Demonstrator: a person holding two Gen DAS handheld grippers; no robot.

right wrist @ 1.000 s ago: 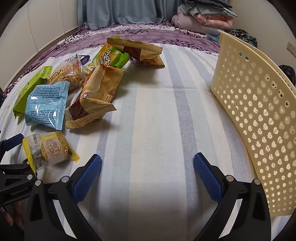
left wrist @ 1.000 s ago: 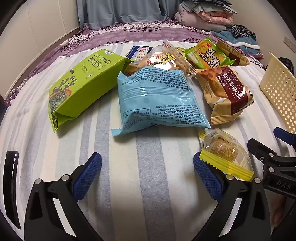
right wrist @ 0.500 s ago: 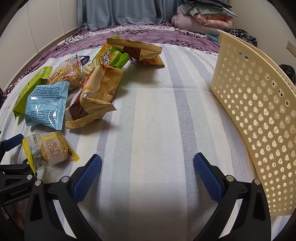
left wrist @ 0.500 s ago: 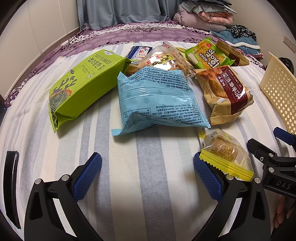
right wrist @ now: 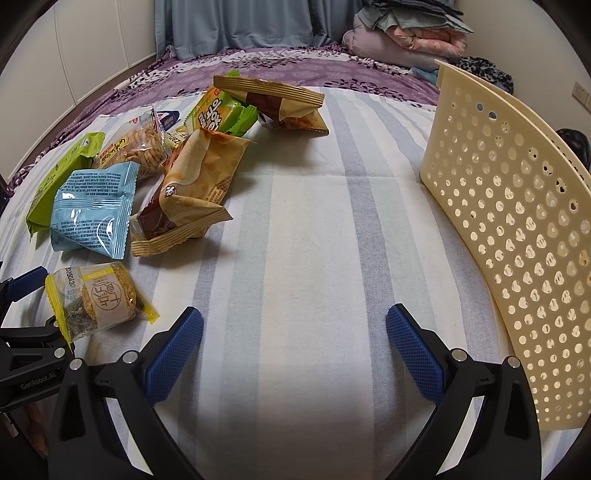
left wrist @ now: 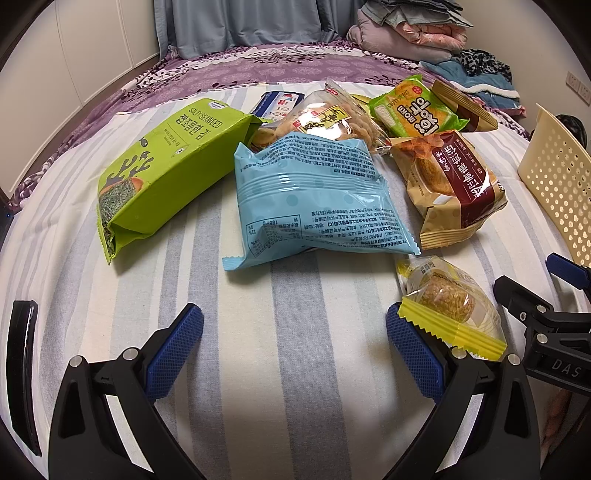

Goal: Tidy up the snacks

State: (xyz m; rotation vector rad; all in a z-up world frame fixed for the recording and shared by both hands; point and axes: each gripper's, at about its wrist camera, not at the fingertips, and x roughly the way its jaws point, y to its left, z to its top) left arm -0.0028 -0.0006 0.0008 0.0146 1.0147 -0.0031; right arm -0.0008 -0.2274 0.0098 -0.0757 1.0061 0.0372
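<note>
Several snack packs lie on a striped sheet. In the left wrist view: a green seaweed pack (left wrist: 162, 166), a light blue pack (left wrist: 317, 199), a brown pastry pack (left wrist: 454, 184), a green-orange pack (left wrist: 413, 107), a clear biscuit bag (left wrist: 328, 118) and a small yellow-edged round cake pack (left wrist: 450, 306). My left gripper (left wrist: 293, 347) is open and empty, the small cake pack just past its right finger. My right gripper (right wrist: 293, 347) is open and empty over bare sheet, the cream perforated basket (right wrist: 517, 221) to its right. The small cake pack (right wrist: 99, 299) lies to its left.
A purple patterned bedspread (left wrist: 258, 66) and folded clothes (left wrist: 406, 33) lie behind the snacks. Another brown pack (right wrist: 280, 103) lies at the back. Each gripper shows at the edge of the other's view: the right one (left wrist: 554, 321), the left one (right wrist: 22, 332).
</note>
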